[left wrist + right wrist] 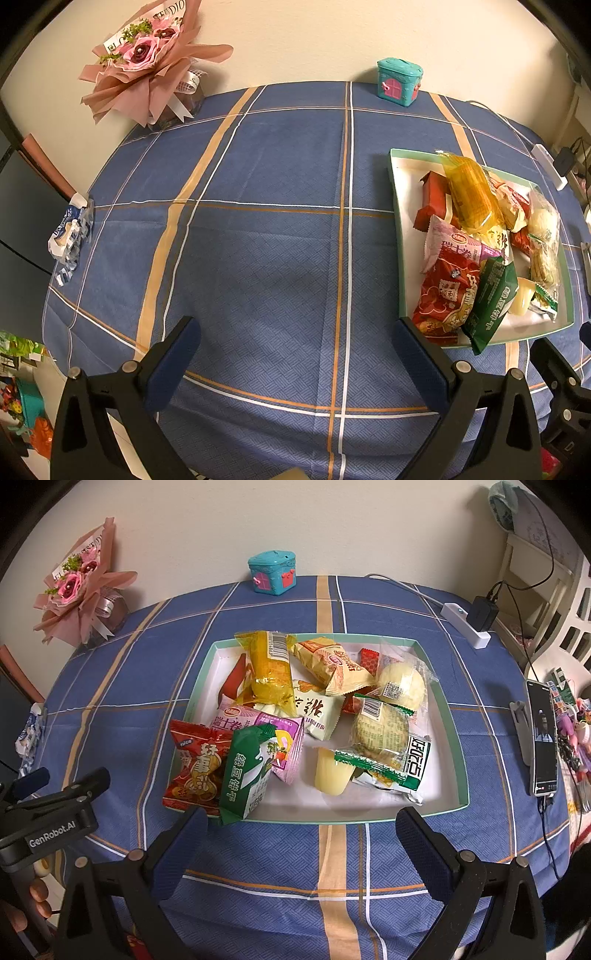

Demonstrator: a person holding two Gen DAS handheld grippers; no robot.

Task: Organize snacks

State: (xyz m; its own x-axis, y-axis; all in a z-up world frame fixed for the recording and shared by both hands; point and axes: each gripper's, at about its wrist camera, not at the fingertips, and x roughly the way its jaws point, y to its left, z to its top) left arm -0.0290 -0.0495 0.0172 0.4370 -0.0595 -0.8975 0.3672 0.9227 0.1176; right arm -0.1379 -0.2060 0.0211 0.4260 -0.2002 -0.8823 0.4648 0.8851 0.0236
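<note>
A white tray with a green rim (458,760) sits on the blue plaid tablecloth and holds several wrapped snacks piled together. A red packet (195,768) and a green packet (247,775) hang over its near-left rim; a yellow packet (269,672) lies at the back. The tray also shows in the left wrist view (397,206) at the right. My right gripper (301,834) is open and empty just in front of the tray. My left gripper (295,347) is open and empty over bare cloth, left of the tray.
A pink flower bouquet (147,70) and a teal toy house (399,81) stand at the table's far edge. A crumpled blue-white wrapper (70,236) lies at the left edge. A phone on a stand (543,734) and a power strip (469,624) are at the right.
</note>
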